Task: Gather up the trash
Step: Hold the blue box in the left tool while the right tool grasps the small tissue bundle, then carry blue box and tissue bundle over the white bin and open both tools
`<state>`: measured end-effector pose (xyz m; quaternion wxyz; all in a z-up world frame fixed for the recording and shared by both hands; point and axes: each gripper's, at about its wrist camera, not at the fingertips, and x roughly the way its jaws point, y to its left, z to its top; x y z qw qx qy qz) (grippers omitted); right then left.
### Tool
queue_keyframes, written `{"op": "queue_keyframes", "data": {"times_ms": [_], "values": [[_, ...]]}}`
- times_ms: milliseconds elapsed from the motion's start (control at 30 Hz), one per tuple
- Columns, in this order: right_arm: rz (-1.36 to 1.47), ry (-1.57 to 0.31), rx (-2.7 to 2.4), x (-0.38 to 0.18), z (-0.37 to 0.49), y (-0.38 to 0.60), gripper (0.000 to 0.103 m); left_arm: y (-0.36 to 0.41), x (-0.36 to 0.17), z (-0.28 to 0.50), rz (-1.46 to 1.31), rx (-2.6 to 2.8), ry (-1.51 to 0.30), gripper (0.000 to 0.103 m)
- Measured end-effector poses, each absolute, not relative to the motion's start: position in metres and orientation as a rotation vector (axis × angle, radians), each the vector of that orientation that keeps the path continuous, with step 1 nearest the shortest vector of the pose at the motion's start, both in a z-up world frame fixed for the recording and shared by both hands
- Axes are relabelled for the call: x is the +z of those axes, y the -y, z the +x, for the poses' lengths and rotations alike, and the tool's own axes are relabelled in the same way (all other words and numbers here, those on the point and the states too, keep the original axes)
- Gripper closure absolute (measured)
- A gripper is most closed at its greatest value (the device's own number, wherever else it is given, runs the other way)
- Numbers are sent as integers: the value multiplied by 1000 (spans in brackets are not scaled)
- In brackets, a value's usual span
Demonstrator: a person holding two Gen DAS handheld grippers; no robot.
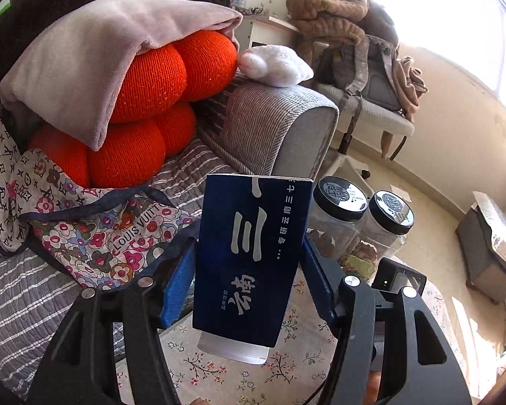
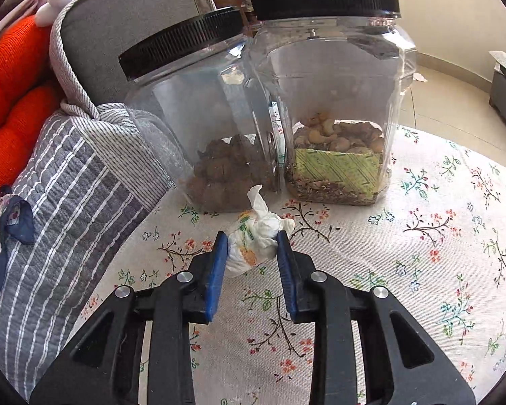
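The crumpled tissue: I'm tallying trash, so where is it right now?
In the right wrist view, the crumpled tissue sits on the floral tablecloth between the right gripper pads, just before the two jars.

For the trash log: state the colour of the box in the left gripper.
Dark blue box with white lettering; clearest in the left wrist view.

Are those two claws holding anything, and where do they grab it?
Left gripper holds a blue box by its two long sides. Right gripper pinches a crumpled tissue across its middle.
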<state>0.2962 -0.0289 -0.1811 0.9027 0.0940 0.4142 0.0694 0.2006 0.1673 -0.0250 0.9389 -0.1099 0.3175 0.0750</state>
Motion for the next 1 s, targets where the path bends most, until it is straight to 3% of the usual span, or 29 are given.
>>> {"op": "queue_keyframes", "data": {"times_ms": [567,1000], "values": [[122,-692,23,-97,199,92,75,-122,-16,185,-156,91,-648,43],[136,-646,-154,-55,121,172,74,-38,-9,148,-48,-24,-596,42]]}}
